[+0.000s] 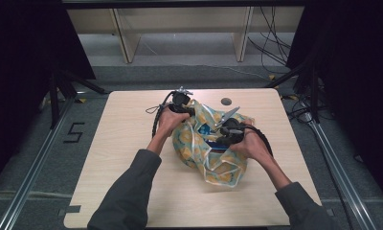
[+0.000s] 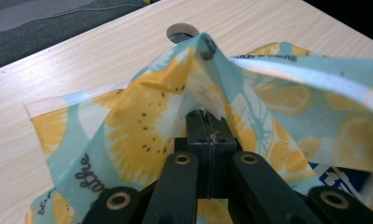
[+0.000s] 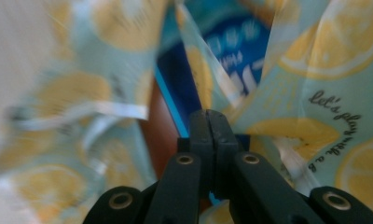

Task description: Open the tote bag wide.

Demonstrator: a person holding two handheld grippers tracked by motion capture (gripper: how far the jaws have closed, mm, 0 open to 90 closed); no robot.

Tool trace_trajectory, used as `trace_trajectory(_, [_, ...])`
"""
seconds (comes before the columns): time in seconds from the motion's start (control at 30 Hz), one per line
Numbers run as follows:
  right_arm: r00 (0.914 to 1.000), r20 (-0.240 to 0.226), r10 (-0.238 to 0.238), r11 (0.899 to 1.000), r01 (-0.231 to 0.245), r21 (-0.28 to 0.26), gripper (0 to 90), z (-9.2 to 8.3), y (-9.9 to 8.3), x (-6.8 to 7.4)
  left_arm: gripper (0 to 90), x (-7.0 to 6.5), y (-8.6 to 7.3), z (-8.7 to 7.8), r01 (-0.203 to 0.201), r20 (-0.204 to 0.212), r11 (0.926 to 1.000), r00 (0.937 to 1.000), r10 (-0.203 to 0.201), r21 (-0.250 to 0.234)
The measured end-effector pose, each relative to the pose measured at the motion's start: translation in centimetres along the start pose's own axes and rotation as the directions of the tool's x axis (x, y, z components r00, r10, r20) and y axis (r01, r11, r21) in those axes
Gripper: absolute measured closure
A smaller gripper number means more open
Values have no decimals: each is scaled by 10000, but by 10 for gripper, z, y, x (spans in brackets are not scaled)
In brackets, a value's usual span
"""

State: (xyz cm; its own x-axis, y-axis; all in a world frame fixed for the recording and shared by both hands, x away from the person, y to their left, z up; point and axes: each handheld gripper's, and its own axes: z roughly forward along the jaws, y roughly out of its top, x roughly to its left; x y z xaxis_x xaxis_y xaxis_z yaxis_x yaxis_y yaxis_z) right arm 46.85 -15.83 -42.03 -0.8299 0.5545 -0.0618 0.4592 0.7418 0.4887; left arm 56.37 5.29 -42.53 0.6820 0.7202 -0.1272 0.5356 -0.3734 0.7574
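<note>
A thin plastic bag (image 1: 204, 158) printed with yellow lemon slices on pale blue lies crumpled in the middle of the wooden table (image 1: 127, 143). My left gripper (image 1: 193, 110) is at the bag's far left corner, and in the left gripper view its jaws (image 2: 204, 115) are shut on a raised fold of the bag (image 2: 142, 116). My right gripper (image 1: 219, 138) is at the bag's right side. There its jaws (image 3: 208, 115) are shut with the bag's film (image 3: 315, 70) pinched at the tips. A blue package (image 3: 236, 60) shows inside the bag's mouth.
A round hole (image 1: 226, 101) is in the tabletop just behind the bag, also seen as the hole (image 2: 182, 32) in the left gripper view. Black cables trail from both grippers. Pale furniture legs (image 1: 125, 38) stand on the floor beyond the table.
</note>
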Motion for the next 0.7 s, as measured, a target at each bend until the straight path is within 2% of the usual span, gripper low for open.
trace_trajectory(0.03, [9999, 139, -44, 9997, 41, 221, 900, 6, 1, -4, 895, 0, 0, 0, 18, 9, 10000, 10000, -18, -20])
trace_trajectory(0.1, [9974, 723, -66, 9987, 28, 517, 900, 14, 3, -14, 895, 1, -2, -1, 95, 129, 9999, 9999, -94, -92])
trace_trajectory(0.17, [9953, 892, 378, 9983, -416, 407, 900, 18, 6, -24, 895, 1, -4, 0, 170, 279, 9998, 9995, -166, -135])
trace_trajectory(0.23, [9828, 1806, 382, 9985, -449, 329, 900, 19, 10, -39, 895, 1, -5, 0, 169, 349, 9998, 9993, -164, -140])
trace_trajectory(0.33, [9639, 2397, 1159, 9932, -1138, -226, 900, 17, 14, -61, 895, -1, -7, -1, 6, 346, 9999, 9994, -1, -145])
trace_trajectory(0.4, [9489, 2773, 1505, 9885, -1407, -553, 900, 16, 17, -76, 894, 1, -7, 0, -32, 317, 9998, 9995, 37, -172])
trace_trajectory(0.47, [9416, 2750, 1942, 9810, -1856, -572, 900, 18, 17, -89, 894, 2, -9, 1, 159, 406, 9997, 9991, -152, -185])
trace_trajectory(0.53, [9342, 2895, 2083, 9776, -2079, -323, 900, 26, 14, -96, 894, 3, -11, 3, 19, 320, 10000, 9995, -16, -80])
trace_trajectory(0.6, [9248, 2973, 2372, 9708, -2372, -368, 900, 34, 11, -105, 894, 5, -14, 5, -69, 270, 10000, 9996, 70, -26])
trace_trajectory(0.63, [9207, 2798, 2721, 9619, -2682, -530, 900, 36, 7, -111, 894, 5, -16, 6, -47, 238, 10000, 9997, 46, 41])
trace_trajectory(0.67, [9158, 2466, 3169, 9484, -3077, -759, 900, 36, 4, -116, 893, 5, -18, 6, -125, 183, 9999, 9998, 123, 105])
trace_trajectory(0.7, [9136, 2245, 3391, 9403, -3223, -1090, 900, 36, 1, -123, 893, 4, -20, 6, -284, 159, 9995, 9995, 281, 148])
